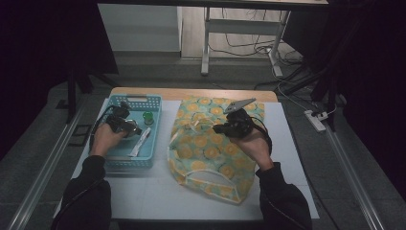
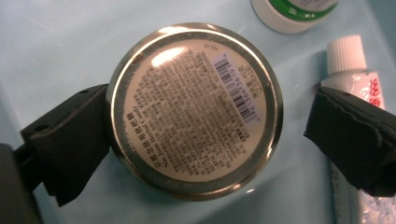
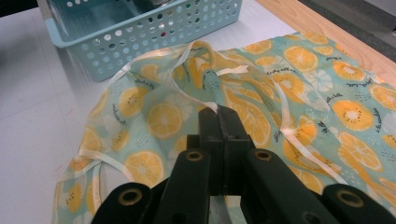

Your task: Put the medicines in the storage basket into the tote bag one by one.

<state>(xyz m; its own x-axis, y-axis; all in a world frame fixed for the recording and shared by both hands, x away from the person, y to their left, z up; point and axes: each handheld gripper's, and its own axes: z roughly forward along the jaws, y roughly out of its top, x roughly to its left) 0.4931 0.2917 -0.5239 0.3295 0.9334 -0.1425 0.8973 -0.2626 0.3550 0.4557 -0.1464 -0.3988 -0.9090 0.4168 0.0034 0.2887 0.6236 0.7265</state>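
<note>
— Where's the round tin [image 2: 195,111]?

— In the blue basket [image 1: 115,160] at the desk's left, between the left gripper's [image 1: 125,126] open fingers, one touching.

— And the right gripper [image 3: 218,111]?

— Fingers closed, pinching the fruit-print bag's [image 1: 210,148] ribbon.

We see both forearms in dark sleeves entering from below in the high view. Our left hand [image 1: 103,139] carries the left tongs [image 2: 205,116] pointing downward, jaws spread wide: one pad touches at one side, the other stands clear. Our right hand [image 1: 253,146] holds the right tongs [image 3: 219,116] angled forward and down, jaws pressed fully together.
</note>
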